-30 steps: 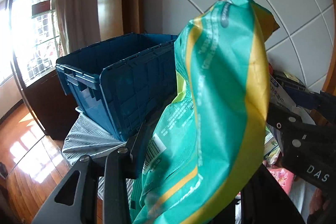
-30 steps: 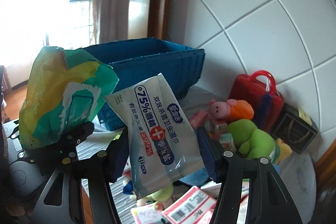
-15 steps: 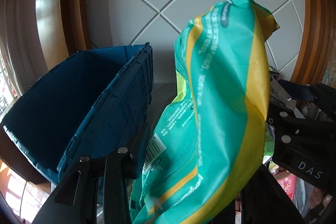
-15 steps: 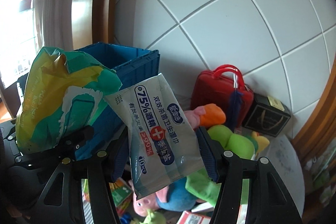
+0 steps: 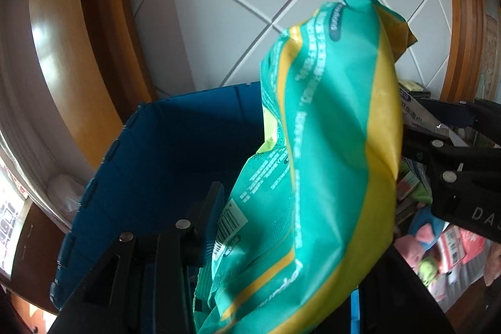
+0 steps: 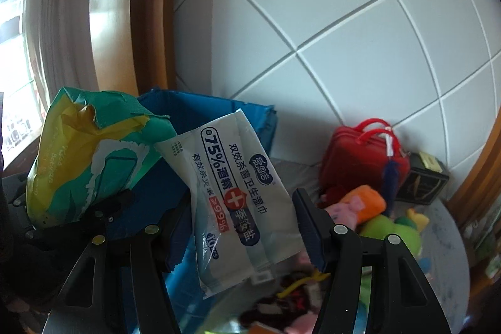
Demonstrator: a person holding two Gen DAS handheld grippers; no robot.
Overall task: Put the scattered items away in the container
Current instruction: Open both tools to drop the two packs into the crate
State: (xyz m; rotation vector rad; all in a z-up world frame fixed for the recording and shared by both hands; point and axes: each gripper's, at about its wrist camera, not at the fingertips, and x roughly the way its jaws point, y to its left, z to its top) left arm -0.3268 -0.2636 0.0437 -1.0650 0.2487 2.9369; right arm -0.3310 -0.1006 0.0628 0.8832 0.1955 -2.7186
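A green and yellow plastic bag (image 5: 328, 152) stands upright in my left gripper (image 5: 297, 215), which is shut on its lower part; the right finger is hidden behind the bag. Just beyond and below it is the open blue crate (image 5: 175, 152), its dark inside showing. In the right wrist view, my right gripper (image 6: 241, 208) is shut on a white pack of wet wipes (image 6: 238, 199) with blue and red print, held tilted. The blue crate (image 6: 200, 108) sits behind that pack. The green bag (image 6: 90, 152) and the left gripper (image 6: 94, 224) show at the left.
Right of the crate, a grey cloth (image 6: 444, 240) bears a red case (image 6: 360, 158), a dark box (image 6: 422, 183), plush toys (image 6: 385, 227) and several small packets (image 5: 451, 243). A white tiled wall (image 6: 344, 36) stands close behind. A wooden frame (image 5: 103, 36) rises at the left.
Both grippers have swung toward the crate and risen a little, each still holding its load. The crate's open inside now lies right in front of the left gripper, and the window has slid out of view.
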